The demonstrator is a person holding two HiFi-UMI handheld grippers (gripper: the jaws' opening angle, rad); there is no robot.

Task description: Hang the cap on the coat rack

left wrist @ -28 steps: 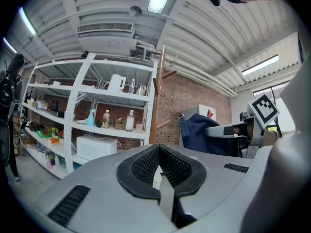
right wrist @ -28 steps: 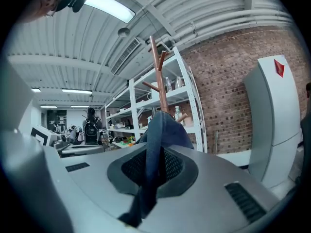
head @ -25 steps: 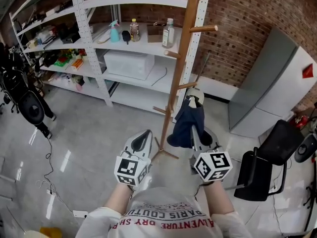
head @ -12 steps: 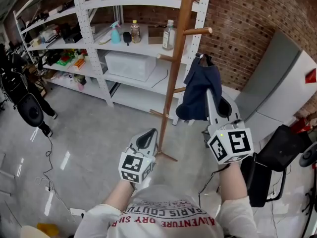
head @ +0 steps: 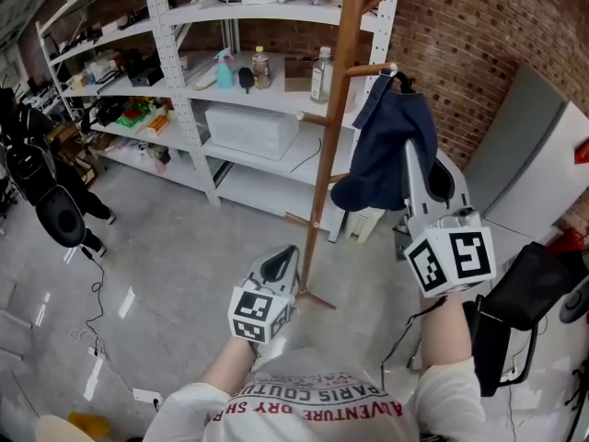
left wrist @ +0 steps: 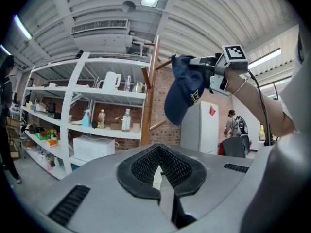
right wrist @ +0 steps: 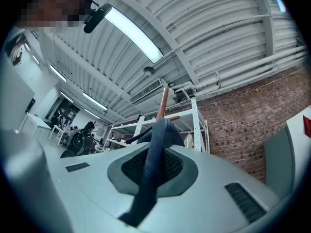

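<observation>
A navy cap hangs from my right gripper, which is shut on its top edge and raised high. The cap's top sits right beside the tip of an upper peg of the wooden coat rack; whether it touches the peg I cannot tell. In the right gripper view the cap's fabric runs between the jaws, with the rack pole just beyond. My left gripper is low near my body, shut and empty. From the left gripper view the cap hangs beside the rack.
White metal shelving with bottles and a white box stands behind the rack. A grey cabinet is against the brick wall at right, with a black chair below it. Black bags and a floor cable lie at left.
My right gripper has lifted the cap up and forward, from low beside the rack's pole to the upper peg. The left gripper has barely moved.
</observation>
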